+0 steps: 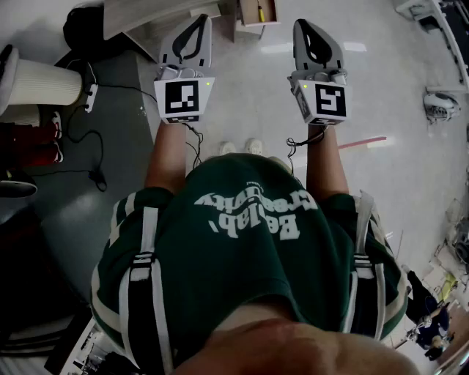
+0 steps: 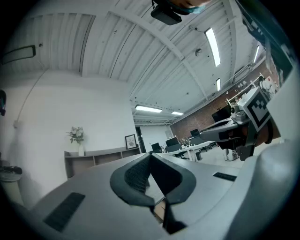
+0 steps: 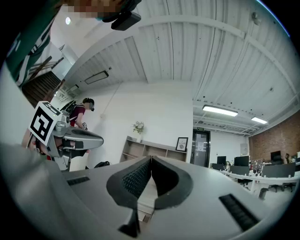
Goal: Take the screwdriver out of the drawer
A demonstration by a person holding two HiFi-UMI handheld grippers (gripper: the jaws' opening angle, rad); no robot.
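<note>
In the head view a small wooden drawer (image 1: pixel 258 15) stands open on the floor ahead, with a yellow-handled screwdriver (image 1: pixel 261 11) lying inside. My left gripper (image 1: pixel 202 20) is held out level to the drawer's left, jaws shut with nothing between them. To the drawer's right my right gripper (image 1: pixel 301 25) is likewise shut and empty. Both stay short of the drawer. In the left gripper view the left gripper (image 2: pixel 150 157) has its pads pressed together, and the right gripper (image 2: pixel 236 129) shows at the right. The right gripper (image 3: pixel 151 160) shows its pads together in its own view.
A white cylindrical bin (image 1: pixel 42 82) and loose cables (image 1: pixel 88 135) lie at the left, and red tape (image 1: pixel 363 142) marks the floor on the right. A low shelf (image 3: pixel 150 150) with a plant (image 3: pixel 138 127) lines the white wall. A person (image 3: pixel 80 112) stands far left, and desks (image 2: pixel 197 147) stand beyond.
</note>
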